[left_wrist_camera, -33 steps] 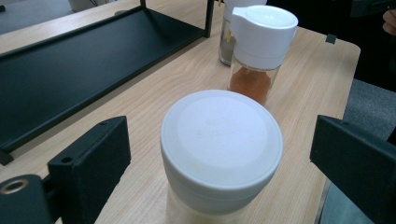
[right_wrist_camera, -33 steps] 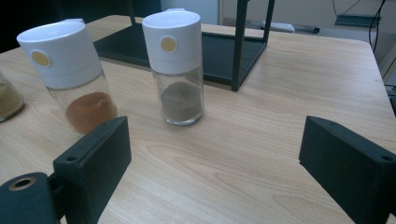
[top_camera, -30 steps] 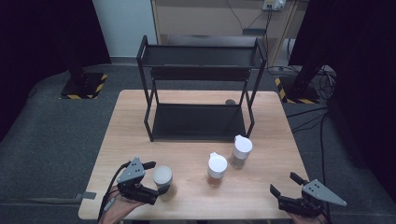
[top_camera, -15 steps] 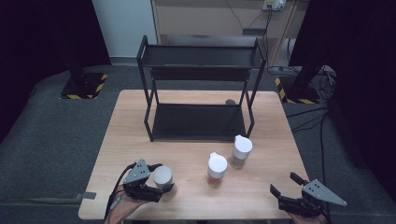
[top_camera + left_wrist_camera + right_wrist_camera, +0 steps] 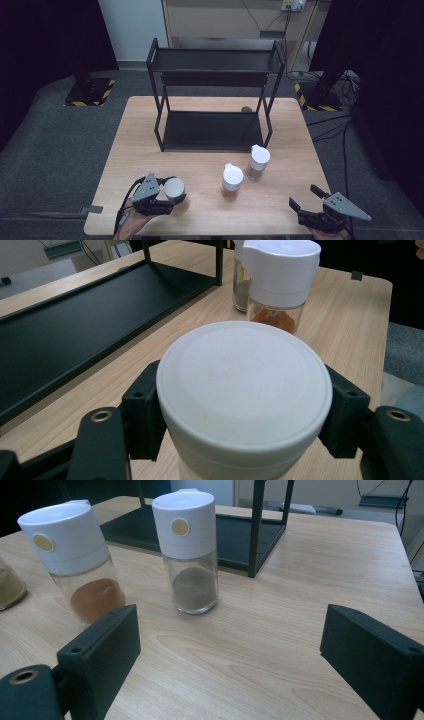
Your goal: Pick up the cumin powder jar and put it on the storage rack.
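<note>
While the high view gives just a pale round top between dark jaws at the desk's [image 5: 150, 150] near left corner, the left gripper view shows the left hand-held gripper [image 5: 245, 415] clenched on the white-lidded jar [image 5: 244, 390], one jaw pressed to each side just under the lid rim. That close view also reveals faint raised lettering on the flat lid, too soft to read. The jar stands upright on the wood, well apart from the black rack [image 5: 215, 90] at the far side.

From the right gripper view, the right hand-held gripper [image 5: 230, 655] stands released, jaws wide with bare desk between them. Beyond them it shows contents the high view barely hints at: the orange-spice shaker [image 5: 82, 565] and the grey-spice shaker [image 5: 190, 552], each clear glass with a white cap bearing a small yellow dot. In the high view these two stand near each other in front of the rack.
</note>
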The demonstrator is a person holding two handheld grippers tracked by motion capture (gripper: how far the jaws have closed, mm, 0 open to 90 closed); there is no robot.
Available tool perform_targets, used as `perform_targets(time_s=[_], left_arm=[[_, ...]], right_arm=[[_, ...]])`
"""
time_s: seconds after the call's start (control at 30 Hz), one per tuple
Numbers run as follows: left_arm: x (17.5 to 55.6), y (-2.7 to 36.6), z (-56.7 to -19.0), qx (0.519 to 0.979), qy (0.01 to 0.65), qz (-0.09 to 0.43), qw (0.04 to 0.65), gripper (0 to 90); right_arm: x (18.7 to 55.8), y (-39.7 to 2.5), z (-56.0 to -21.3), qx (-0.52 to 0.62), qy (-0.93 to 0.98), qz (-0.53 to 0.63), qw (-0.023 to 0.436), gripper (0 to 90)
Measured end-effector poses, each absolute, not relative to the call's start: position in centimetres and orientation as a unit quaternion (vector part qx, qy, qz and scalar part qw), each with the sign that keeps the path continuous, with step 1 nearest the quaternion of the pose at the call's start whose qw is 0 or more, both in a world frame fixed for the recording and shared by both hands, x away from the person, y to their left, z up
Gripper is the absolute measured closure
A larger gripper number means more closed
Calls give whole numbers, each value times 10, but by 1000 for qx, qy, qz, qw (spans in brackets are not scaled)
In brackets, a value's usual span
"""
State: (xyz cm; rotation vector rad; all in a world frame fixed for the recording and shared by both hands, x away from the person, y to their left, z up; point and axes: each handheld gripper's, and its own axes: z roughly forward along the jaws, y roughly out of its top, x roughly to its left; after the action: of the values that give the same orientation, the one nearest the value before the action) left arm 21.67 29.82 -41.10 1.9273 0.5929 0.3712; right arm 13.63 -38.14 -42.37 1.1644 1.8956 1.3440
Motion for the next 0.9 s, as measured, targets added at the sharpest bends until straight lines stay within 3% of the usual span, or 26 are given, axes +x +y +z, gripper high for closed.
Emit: perform_targets(time_s=[0.9], left_arm=[[240, 288, -350, 803, 217, 145, 536, 329]], right_arm=[[137, -382, -424, 432, 702, 500, 264, 83]])
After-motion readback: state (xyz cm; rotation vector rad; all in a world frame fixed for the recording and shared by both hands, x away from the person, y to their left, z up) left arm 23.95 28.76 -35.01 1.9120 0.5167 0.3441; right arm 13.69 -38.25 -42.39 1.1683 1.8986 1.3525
